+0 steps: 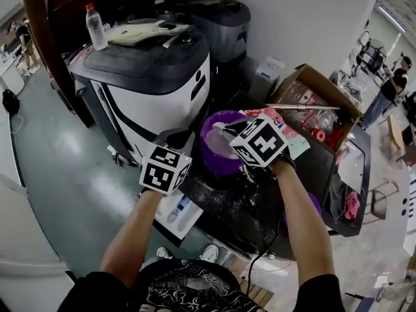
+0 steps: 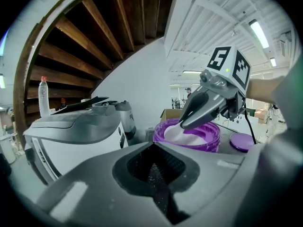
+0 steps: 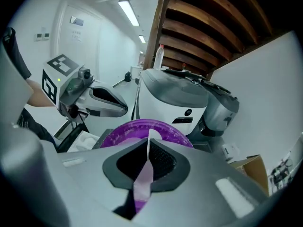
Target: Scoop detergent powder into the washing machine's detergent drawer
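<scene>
Right claw [image 2: 184, 122] is clamped on a thin lilac scoop handle [image 3: 142, 183], tip in the purple powder tub [image 1: 214, 155] at frame centre. Left claw [image 2: 154, 150] is closed and empty. Recommend lifting level and slowly, because the worktop [image 1: 247, 207] is already dusted.

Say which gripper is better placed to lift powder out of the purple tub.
Right. The right gripper is shut on a thin purple strip, likely the scoop handle, right over the purple tub of white powder. The left gripper is shut on nothing, beside the tub.
</scene>
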Tool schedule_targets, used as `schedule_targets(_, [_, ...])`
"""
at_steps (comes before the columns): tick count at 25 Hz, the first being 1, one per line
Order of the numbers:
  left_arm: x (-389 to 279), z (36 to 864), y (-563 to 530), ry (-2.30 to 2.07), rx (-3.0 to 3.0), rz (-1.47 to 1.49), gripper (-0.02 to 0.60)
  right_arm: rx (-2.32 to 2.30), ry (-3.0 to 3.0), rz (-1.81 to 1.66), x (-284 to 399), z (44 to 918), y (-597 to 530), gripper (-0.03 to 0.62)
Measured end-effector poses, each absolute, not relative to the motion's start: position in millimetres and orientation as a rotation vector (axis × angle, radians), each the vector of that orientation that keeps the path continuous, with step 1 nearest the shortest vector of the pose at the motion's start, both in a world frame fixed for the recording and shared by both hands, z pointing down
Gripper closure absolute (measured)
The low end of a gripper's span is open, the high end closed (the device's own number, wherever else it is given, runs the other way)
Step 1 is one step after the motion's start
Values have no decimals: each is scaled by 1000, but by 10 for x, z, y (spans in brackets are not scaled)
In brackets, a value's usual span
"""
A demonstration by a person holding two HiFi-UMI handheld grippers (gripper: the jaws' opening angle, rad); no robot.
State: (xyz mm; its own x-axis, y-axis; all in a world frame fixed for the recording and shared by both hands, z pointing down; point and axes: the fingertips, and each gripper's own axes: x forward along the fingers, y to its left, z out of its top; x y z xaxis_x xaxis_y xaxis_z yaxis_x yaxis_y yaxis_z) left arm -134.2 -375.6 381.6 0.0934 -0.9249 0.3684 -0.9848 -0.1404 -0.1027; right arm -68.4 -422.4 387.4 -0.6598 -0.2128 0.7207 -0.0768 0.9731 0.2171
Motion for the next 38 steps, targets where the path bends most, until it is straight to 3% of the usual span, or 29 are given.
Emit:
schedule_targets(19, [-1287, 3850, -3730, -2045, 2062, 501, 580, 9, -2056, -298, -937, 4290, -4217, 556])
schedule_targets(38, [-1280, 3862, -3636, -2058, 2038, 509, 580, -59, -2017, -121, -923, 4403, -4061, 557])
